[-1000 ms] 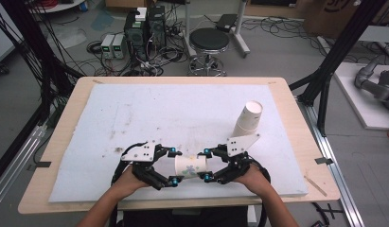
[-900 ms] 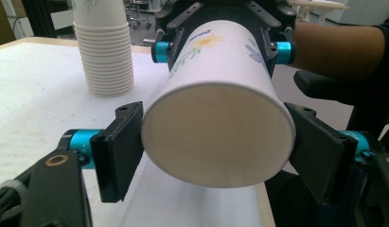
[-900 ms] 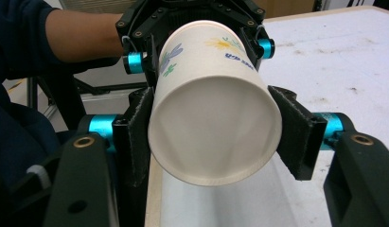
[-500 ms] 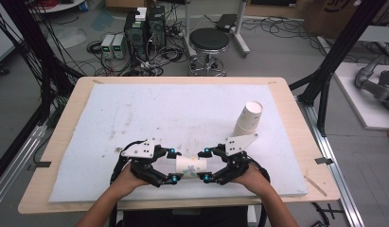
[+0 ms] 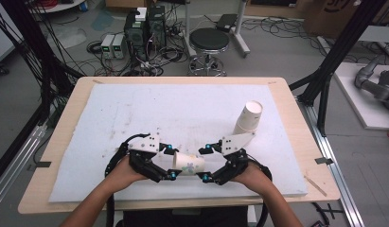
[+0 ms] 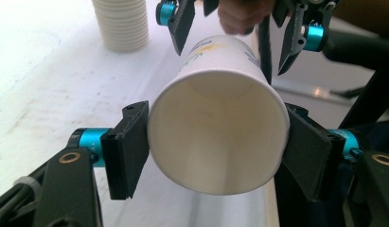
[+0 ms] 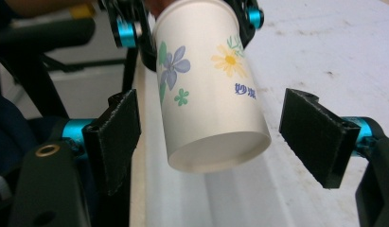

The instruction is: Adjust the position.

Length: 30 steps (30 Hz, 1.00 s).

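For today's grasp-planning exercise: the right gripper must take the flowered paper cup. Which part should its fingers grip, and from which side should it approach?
Grip the paper cup at its narrower closed base, coming end-on from the base side. The cup lies sideways off the table, its open rim already clamped by the left gripper. The right gripper is open, fingers astride the base, which is stiffer than the thin wall.

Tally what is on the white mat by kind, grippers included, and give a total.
Flowered paper cup, held sideways between the grippers: 1
Stack of white paper cups, cups inside too tight to count: 1
Grippers, left gripper and right gripper: 2
Total: 4
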Each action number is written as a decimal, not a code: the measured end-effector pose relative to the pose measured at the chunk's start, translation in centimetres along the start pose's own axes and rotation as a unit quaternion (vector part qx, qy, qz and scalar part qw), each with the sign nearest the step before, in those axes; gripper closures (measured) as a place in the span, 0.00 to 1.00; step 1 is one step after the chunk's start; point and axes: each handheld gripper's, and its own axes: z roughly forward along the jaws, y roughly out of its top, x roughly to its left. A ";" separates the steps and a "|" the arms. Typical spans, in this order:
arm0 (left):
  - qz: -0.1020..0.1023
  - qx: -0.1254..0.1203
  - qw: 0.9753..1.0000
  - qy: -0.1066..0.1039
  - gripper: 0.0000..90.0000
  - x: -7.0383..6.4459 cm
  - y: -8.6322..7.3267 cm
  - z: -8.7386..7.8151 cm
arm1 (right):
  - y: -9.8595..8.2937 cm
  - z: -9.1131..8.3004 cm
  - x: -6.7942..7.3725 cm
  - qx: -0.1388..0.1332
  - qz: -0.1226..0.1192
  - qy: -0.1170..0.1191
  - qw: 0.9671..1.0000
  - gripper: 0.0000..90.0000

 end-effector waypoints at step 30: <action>0.038 0.194 0.980 0.018 0.32 0.1 4.2 0.7 | 2.9 3.6 0.4 0.127 -0.082 -0.029 0.988 0.27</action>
